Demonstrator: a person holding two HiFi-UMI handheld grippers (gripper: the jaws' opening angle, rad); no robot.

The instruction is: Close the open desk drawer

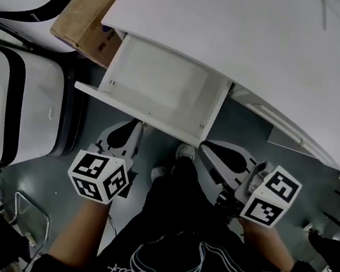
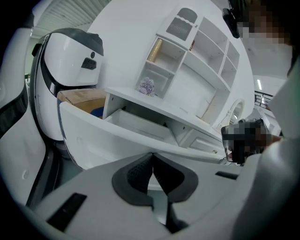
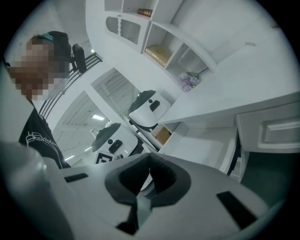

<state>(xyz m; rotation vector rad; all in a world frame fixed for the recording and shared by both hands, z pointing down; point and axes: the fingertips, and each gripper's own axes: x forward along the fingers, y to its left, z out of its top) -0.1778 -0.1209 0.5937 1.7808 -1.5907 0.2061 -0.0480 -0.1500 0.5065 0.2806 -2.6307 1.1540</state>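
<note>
The white desk drawer (image 1: 158, 88) stands pulled out from under the desk top (image 1: 250, 42), and its inside is empty. Its front panel (image 1: 138, 115) faces me. My left gripper (image 1: 137, 125) is shut, with its tip just below the front panel's left half. My right gripper (image 1: 205, 146) is shut too, just below the drawer's right front corner. In the left gripper view the shut left gripper (image 2: 152, 158) points at the drawer front (image 2: 117, 138). In the right gripper view the right gripper (image 3: 149, 158) has its jaws closed on nothing, and the drawer (image 3: 206, 143) lies ahead.
A cardboard box (image 1: 91, 6) sits under the desk, left of the drawer. Large white cases with black trim (image 1: 13, 106) stand at the left. The person's shoes (image 1: 183, 152) are on the grey floor between the grippers. A closed drawer (image 1: 277, 114) is to the right, and a shelf unit (image 2: 197, 61) stands on the desk.
</note>
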